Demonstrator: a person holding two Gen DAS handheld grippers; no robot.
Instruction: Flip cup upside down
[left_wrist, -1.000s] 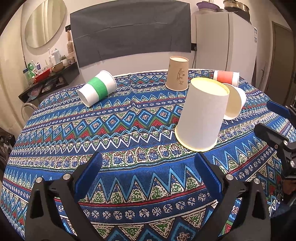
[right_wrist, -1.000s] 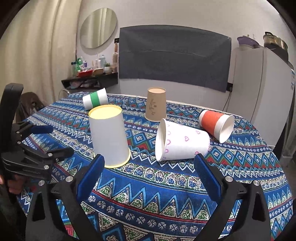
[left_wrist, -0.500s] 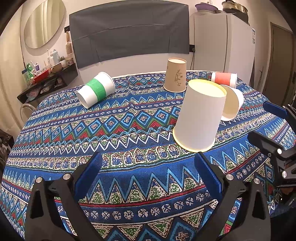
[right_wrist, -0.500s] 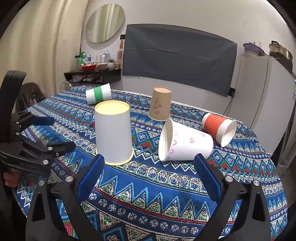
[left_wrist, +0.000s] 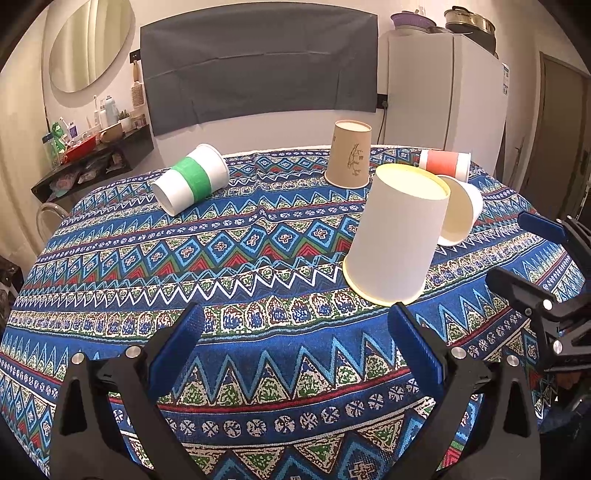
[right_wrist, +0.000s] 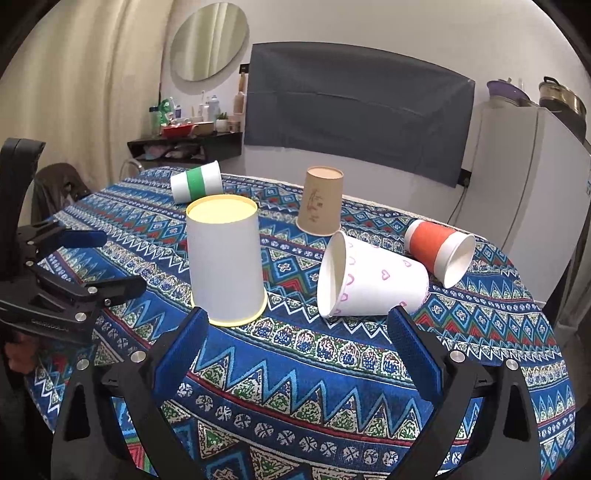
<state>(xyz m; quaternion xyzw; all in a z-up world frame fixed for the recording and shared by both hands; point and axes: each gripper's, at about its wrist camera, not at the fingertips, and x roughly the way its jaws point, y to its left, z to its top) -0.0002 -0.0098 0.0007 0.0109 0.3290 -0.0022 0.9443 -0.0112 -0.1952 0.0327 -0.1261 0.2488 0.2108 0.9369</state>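
A plain white cup (left_wrist: 397, 236) stands upside down on the patterned tablecloth (left_wrist: 236, 243); it also shows in the right wrist view (right_wrist: 223, 262). A brown cup (left_wrist: 349, 155) (right_wrist: 320, 201) stands upside down further back. A white cup with pink hearts (right_wrist: 369, 282) lies on its side, as do an orange cup (right_wrist: 437, 251) and a green-banded cup (left_wrist: 192, 179). My left gripper (left_wrist: 299, 343) is open and empty at the near table edge. My right gripper (right_wrist: 295, 345) is open and empty, in front of the white and hearts cups.
A white fridge (left_wrist: 443, 99) stands behind the table at the right. A cluttered dark shelf (left_wrist: 92, 155) is on the left wall. The right gripper shows at the right edge of the left wrist view (left_wrist: 532, 258), and the left gripper at the left of the right wrist view (right_wrist: 96, 262).
Both grippers have drawn back and risen slightly from the table; the cups look a little further off. No cup has moved, and both grippers stay open.
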